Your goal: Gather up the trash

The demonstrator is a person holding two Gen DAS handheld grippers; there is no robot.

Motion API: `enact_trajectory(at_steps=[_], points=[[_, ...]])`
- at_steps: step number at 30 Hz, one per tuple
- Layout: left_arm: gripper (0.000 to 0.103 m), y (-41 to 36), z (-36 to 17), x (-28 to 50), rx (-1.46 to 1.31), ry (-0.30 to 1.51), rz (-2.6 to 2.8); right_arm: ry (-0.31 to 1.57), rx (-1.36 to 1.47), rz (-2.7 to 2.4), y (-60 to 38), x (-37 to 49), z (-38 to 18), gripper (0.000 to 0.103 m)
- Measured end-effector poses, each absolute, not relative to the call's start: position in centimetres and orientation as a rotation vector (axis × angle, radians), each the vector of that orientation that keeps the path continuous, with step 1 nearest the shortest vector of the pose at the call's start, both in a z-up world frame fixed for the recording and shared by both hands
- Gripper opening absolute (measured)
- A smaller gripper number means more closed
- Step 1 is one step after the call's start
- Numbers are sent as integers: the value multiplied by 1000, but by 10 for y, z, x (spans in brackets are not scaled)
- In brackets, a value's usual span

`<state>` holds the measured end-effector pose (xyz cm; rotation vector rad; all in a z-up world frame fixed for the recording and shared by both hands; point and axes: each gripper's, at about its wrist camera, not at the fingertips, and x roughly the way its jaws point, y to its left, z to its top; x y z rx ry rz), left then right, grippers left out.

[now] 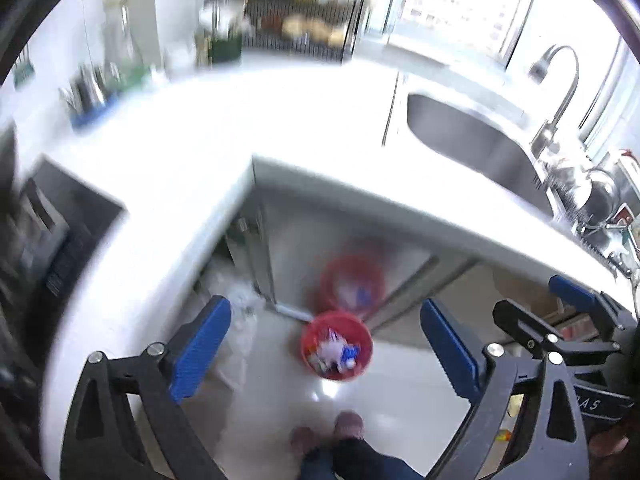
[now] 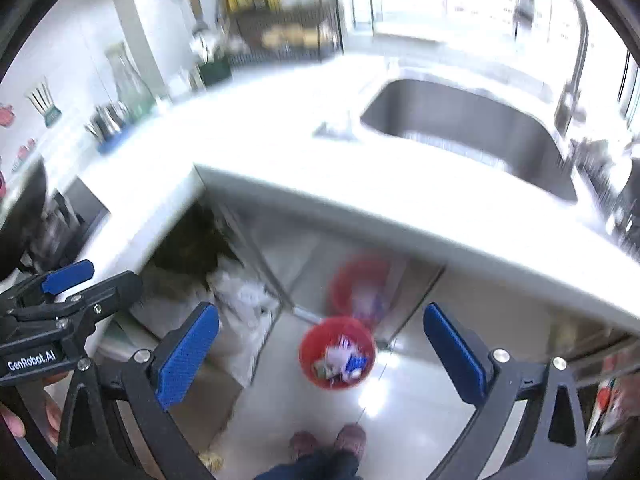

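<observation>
Two hand-held grippers, left hand-held gripper [image 1: 324, 356] and right hand-held gripper [image 2: 320, 356], hanging wide open, empty | red bin [image 2: 338, 352] sitting straight below on floor, under counter [image 2: 360, 200] edge | neither looking nearer

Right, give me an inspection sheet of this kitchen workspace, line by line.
Surface: white counter, one crumpled scrap beside the sink.
Job's things: red bin on the floor, holding wrappers.
Clutter: white bags under the counter.
Grippers: left gripper and right gripper, jaws wide apart, holding nothing.
Cables: nothing seen.
Surroundings: faucet, wire rack, window behind; picture blurred.
</observation>
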<state>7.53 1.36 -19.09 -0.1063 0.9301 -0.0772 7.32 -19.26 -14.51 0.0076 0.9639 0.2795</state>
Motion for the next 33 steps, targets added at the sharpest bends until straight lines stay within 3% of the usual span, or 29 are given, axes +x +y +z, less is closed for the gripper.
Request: enact_trajectory(at_steps=[6, 13, 30, 33], points=[[95, 22, -101, 62, -101, 782, -97, 818, 5, 278, -196, 67, -62, 102], [95, 28, -48, 35, -50, 737, -109, 708, -24, 248, -189, 49, -11, 102], [95, 28, -4, -19, -36, 680, -45, 623, -15, 229, -198, 22, 38, 102], [103, 25, -4, -25, -37, 688, -44, 627, -21, 229, -199, 16, 39, 102]])
